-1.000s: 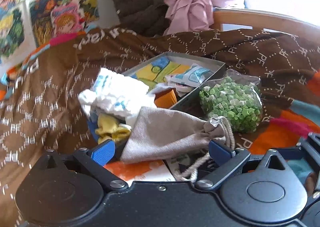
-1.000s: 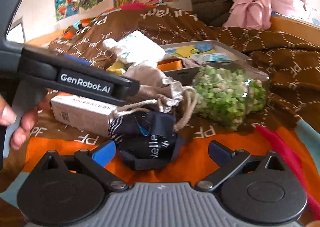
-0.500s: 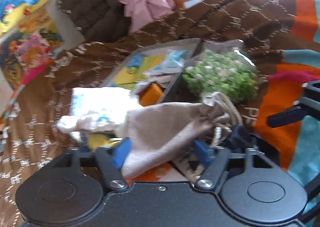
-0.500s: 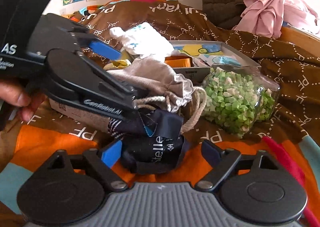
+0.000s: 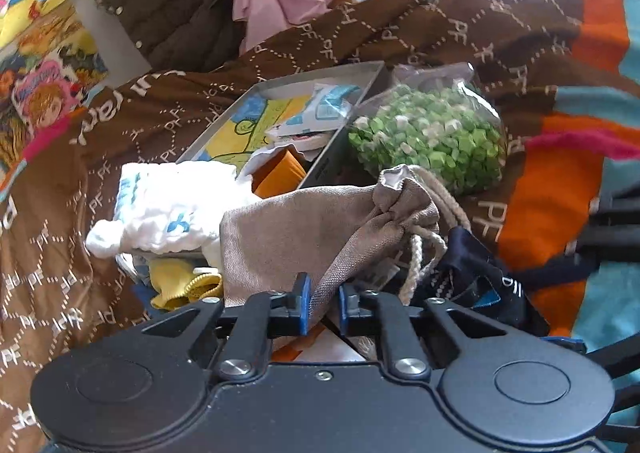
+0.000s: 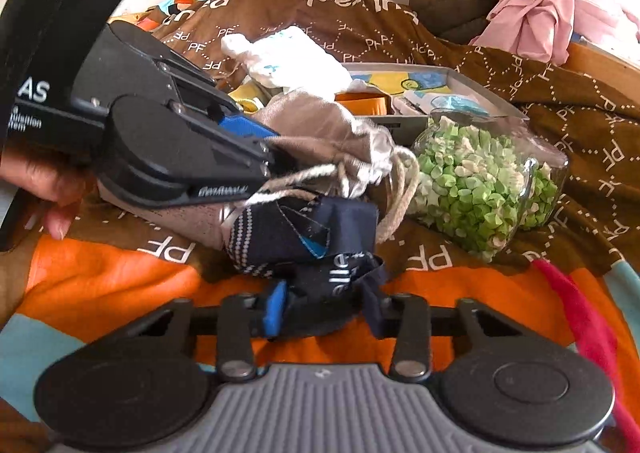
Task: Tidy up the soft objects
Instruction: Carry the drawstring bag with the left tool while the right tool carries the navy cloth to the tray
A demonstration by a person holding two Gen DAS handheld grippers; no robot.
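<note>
A beige drawstring pouch (image 5: 304, 229) lies on the patterned bedspread, and my left gripper (image 5: 322, 305) is shut on its near fold. The right wrist view shows that gripper (image 6: 268, 151) pinching the pouch (image 6: 320, 125) from the left. Just in front lies a crumpled navy cloth (image 6: 312, 237) with white lettering, and my right gripper (image 6: 324, 309) is shut on its near edge. The navy cloth (image 5: 472, 273) sits right of the pouch in the left wrist view. A white cloth with blue marks (image 5: 168, 209) and a yellow sock (image 5: 180, 285) lie left of the pouch.
A clear bag of green paper stars (image 6: 472, 181) sits right of the pouch. Behind it is a shallow grey box (image 6: 400, 67) holding packets and an orange item. A pink garment (image 6: 536, 13) and a dark quilted jacket are heaped at the back. A hand (image 6: 40, 189) holds the left gripper.
Both grippers went from open to shut: the left closed on the beige pouch, the right on the navy cloth. The left gripper also swung round towards the right.
</note>
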